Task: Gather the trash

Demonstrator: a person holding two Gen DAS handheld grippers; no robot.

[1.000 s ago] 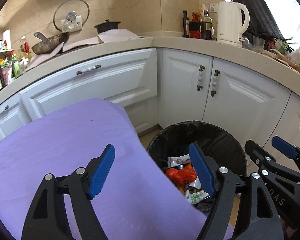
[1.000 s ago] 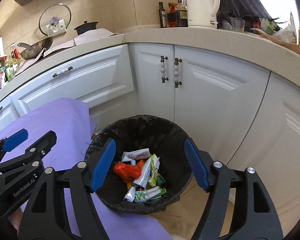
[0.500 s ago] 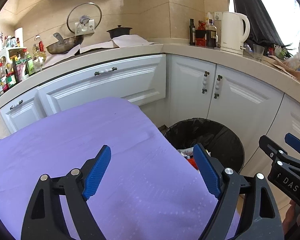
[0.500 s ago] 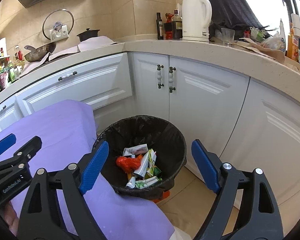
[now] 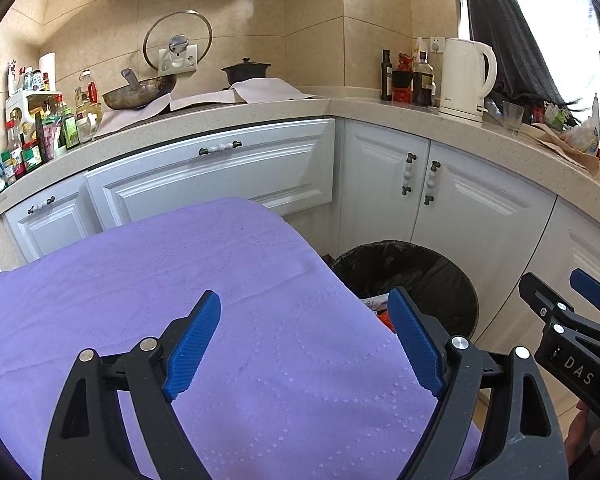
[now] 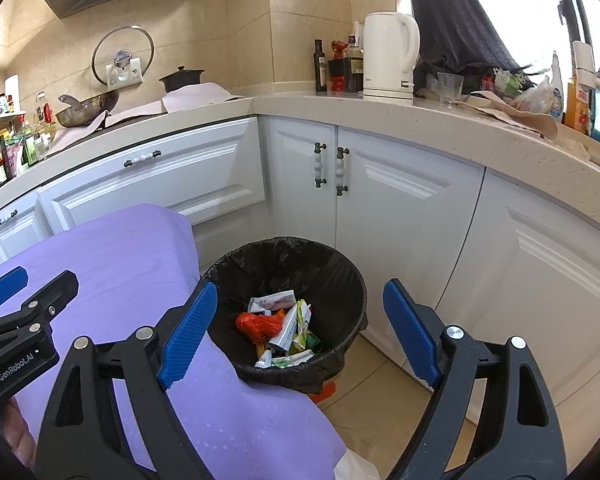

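The left gripper (image 5: 304, 344) is spread wide with nothing between its blue pads (image 5: 192, 344); the jaws have just been opening. Directly beneath and ahead of it lies the purple cloth (image 5: 180, 280), which covers a raised surface. The right gripper (image 6: 300, 332) is likewise spread wide and empty, its jaws also having just been opening.

The trash bin (image 6: 340, 276), lined with a black bag, stands on the floor below and ahead of the right gripper, between its two fingers in the right wrist view. From the left gripper, the bin sits ahead and to the right, partly hidden by the cloth edge and the right finger. The collected trash (image 6: 284, 328) lies at the bottom of the bin: an orange-red crumpled piece, white tubes and green-and-white wrappers.

White cabinets (image 6: 400, 208) stand just behind the bin. Further ahead and above, the countertop (image 6: 440, 128) carries a white kettle (image 6: 390, 56). The two grippers are held side by side, apart
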